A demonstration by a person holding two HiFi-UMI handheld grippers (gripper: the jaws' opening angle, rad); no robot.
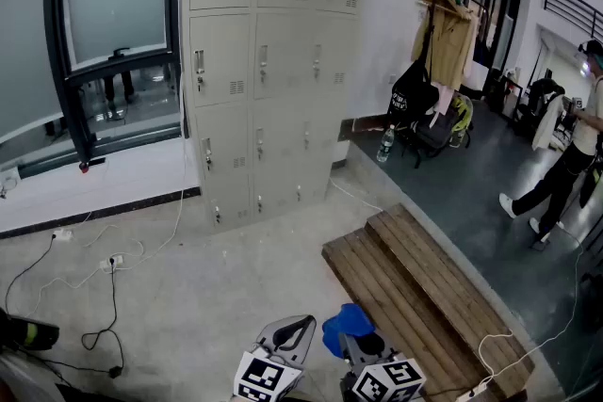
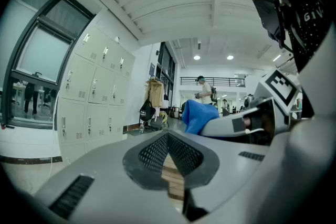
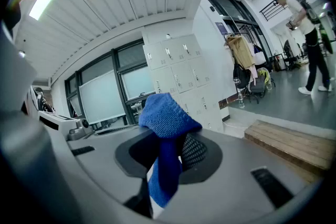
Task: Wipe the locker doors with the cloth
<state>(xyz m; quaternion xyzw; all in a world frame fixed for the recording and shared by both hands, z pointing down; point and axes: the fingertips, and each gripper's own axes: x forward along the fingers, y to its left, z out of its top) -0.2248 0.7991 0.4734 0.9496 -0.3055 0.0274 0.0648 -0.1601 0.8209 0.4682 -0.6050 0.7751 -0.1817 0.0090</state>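
Observation:
A bank of beige locker doors (image 1: 273, 61) stands against the far wall, a few steps off; it also shows in the left gripper view (image 2: 94, 92) and the right gripper view (image 3: 181, 73). Both grippers are low at the bottom edge of the head view, far from the lockers. My right gripper (image 1: 363, 351) (image 3: 170, 147) is shut on a blue cloth (image 1: 345, 325) (image 3: 165, 115), which bunches above the jaws and hangs down between them. My left gripper (image 1: 287, 339) (image 2: 168, 136) is beside it, its jaws meeting at the tips with nothing held. The cloth (image 2: 198, 115) shows to its right.
A low wooden bench (image 1: 424, 297) lies on the floor to my right. Cables and a power strip (image 1: 113, 264) trail across the floor at left. A coat rack with bags (image 1: 438, 80) and a water bottle (image 1: 385, 144) stand right of the lockers. A person (image 1: 565, 165) stands at far right.

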